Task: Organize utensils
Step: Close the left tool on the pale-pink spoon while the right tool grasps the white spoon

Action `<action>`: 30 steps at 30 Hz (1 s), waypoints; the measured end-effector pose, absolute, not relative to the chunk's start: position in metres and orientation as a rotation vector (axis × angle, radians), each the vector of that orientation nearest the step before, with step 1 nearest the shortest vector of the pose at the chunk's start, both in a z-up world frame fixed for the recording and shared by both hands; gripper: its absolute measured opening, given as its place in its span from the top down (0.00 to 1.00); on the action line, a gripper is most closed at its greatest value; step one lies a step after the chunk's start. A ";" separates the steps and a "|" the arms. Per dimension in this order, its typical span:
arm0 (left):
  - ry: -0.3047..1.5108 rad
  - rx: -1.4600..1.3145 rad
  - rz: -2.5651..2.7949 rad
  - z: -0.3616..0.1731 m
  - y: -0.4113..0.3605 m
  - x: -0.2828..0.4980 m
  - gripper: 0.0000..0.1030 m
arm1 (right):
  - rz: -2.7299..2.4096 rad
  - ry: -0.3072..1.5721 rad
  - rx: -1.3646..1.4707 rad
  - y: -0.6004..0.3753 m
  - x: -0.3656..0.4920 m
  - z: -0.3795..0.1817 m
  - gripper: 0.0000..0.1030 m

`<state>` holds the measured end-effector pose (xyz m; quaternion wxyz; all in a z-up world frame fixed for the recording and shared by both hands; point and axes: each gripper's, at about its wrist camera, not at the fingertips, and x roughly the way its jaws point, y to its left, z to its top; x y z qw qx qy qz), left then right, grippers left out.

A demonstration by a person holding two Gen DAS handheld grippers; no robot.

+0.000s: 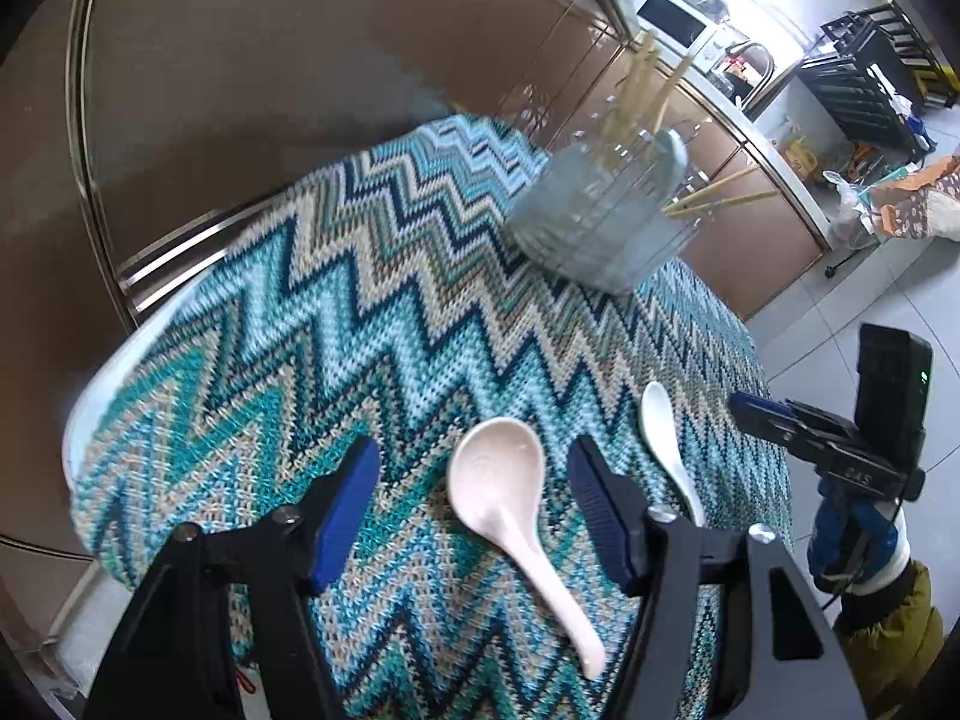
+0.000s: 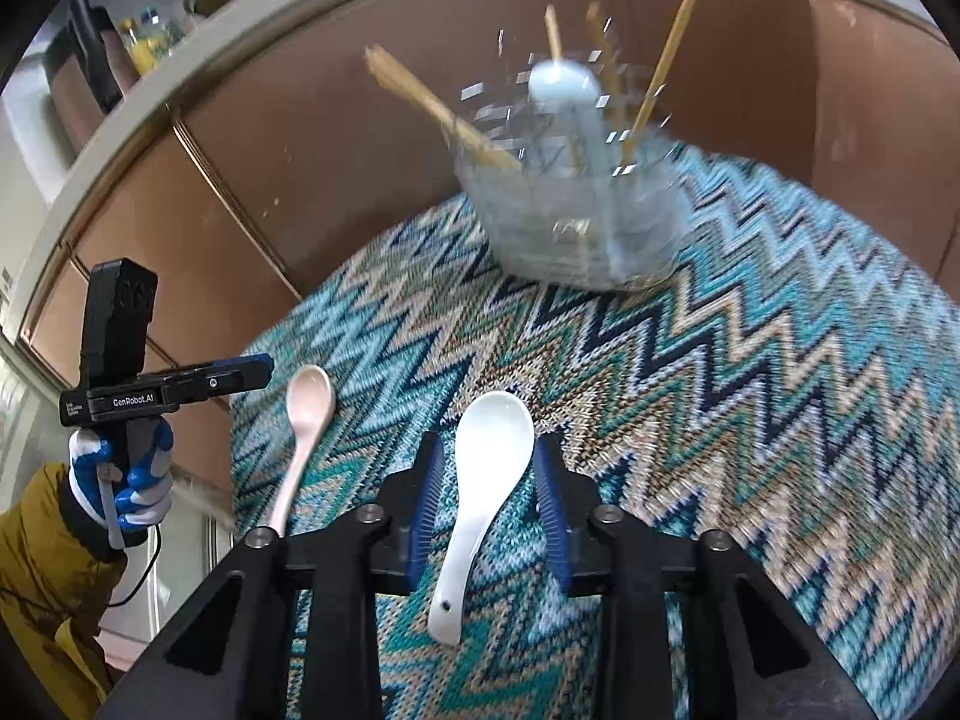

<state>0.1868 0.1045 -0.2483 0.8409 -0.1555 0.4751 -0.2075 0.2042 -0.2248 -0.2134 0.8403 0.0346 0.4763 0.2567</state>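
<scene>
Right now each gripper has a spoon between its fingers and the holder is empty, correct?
Not quite. The holder is not empty: chopsticks and a blue spoon stand in it, as the right wrist view shows. The rest is right.

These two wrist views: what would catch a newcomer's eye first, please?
The zigzag cloth in teal and beige fills both views. A pink spoon lies between the left gripper's open jaws, a white spoon between the right gripper's. Behind stands a clear holder of chopsticks.
</scene>
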 end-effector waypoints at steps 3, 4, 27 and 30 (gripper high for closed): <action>1.026 -0.331 -0.458 -0.258 0.105 0.191 0.50 | 0.568 1.045 0.056 -0.217 0.219 -0.223 0.74; 1.031 -0.330 -0.464 -0.260 0.104 0.193 0.53 | 0.576 1.058 0.050 -0.215 0.226 -0.227 0.74; 1.092 -0.207 -0.443 -0.268 0.082 0.204 0.92 | 0.672 1.137 -0.097 -0.193 0.255 -0.257 0.95; 1.083 -0.198 -0.429 -0.262 0.081 0.201 0.92 | 0.651 1.110 -0.105 -0.196 0.247 -0.248 0.95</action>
